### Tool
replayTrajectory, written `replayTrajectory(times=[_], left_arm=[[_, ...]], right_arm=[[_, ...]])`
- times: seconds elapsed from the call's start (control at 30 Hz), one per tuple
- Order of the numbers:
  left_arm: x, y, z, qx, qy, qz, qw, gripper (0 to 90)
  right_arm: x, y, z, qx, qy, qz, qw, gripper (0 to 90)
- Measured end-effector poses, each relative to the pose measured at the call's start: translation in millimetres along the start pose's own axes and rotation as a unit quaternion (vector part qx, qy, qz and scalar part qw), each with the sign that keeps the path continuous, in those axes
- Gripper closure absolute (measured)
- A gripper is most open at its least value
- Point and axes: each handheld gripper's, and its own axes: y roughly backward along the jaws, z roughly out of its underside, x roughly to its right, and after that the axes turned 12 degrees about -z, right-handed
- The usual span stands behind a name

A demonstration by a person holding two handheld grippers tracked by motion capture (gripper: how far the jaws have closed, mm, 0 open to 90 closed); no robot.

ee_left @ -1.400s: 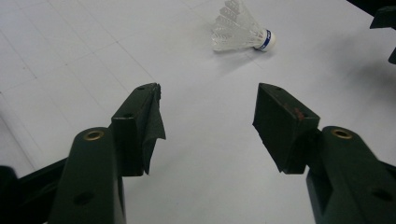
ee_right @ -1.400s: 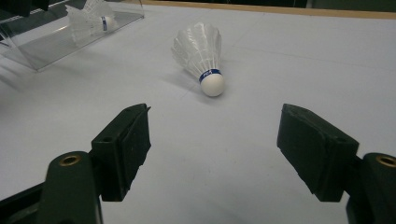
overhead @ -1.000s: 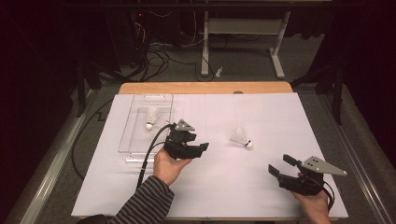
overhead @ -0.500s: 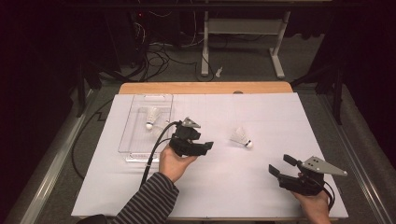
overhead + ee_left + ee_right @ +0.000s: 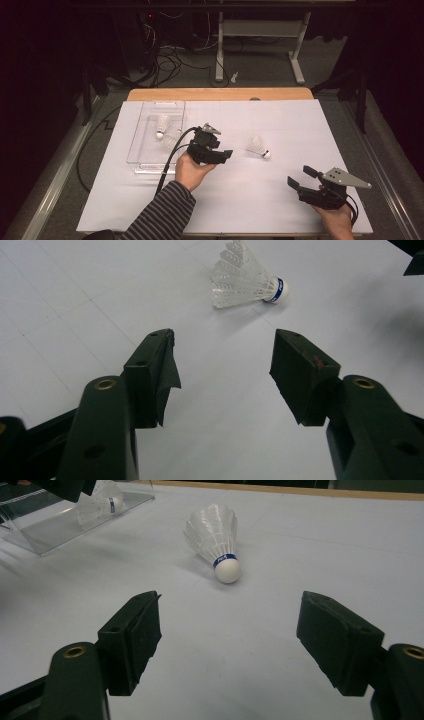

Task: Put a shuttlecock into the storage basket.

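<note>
A white shuttlecock (image 5: 258,147) lies on its side on the white table sheet, cork end toward the right; it lies ahead of both jaw pairs (image 5: 247,276) (image 5: 215,537). My left gripper (image 5: 225,154) hovers just left of it, pointing at it. Its jaws (image 5: 222,367) are open with nothing between them and have just been closing a little. My right gripper (image 5: 299,178) rests near the front right, open and empty (image 5: 227,640), aimed at the cork. Two more shuttlecocks (image 5: 161,125) (image 5: 170,141) lie in a clear tray (image 5: 150,165).
The clear plastic tray sits at the left of the sheet, behind my left hand (image 5: 60,527). A wooden table edge (image 5: 220,94) runs along the back. Cables and desk legs stand on the dark floor beyond.
My left gripper has shifted slightly right toward the loose shuttlecock. The right gripper and the shuttlecocks have stayed put.
</note>
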Motion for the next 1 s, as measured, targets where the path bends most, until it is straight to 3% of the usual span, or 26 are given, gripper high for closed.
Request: replayTrajectory(times=[0.37,1.0], left_arm=[[10.9,-12.8,-3.6,-0.02,-0.009,0.002,0.9998,45.5],[16.0,-25.1,-11.6,-0.037,-0.008,0.0,0.9993,47.6]], right_arm=[[0.3,0.4,0.1,0.0,0.0,-0.001,1.0,26.4],[0.4,0.2,0.2,-0.001,-0.001,-0.001,1.0,26.4]])
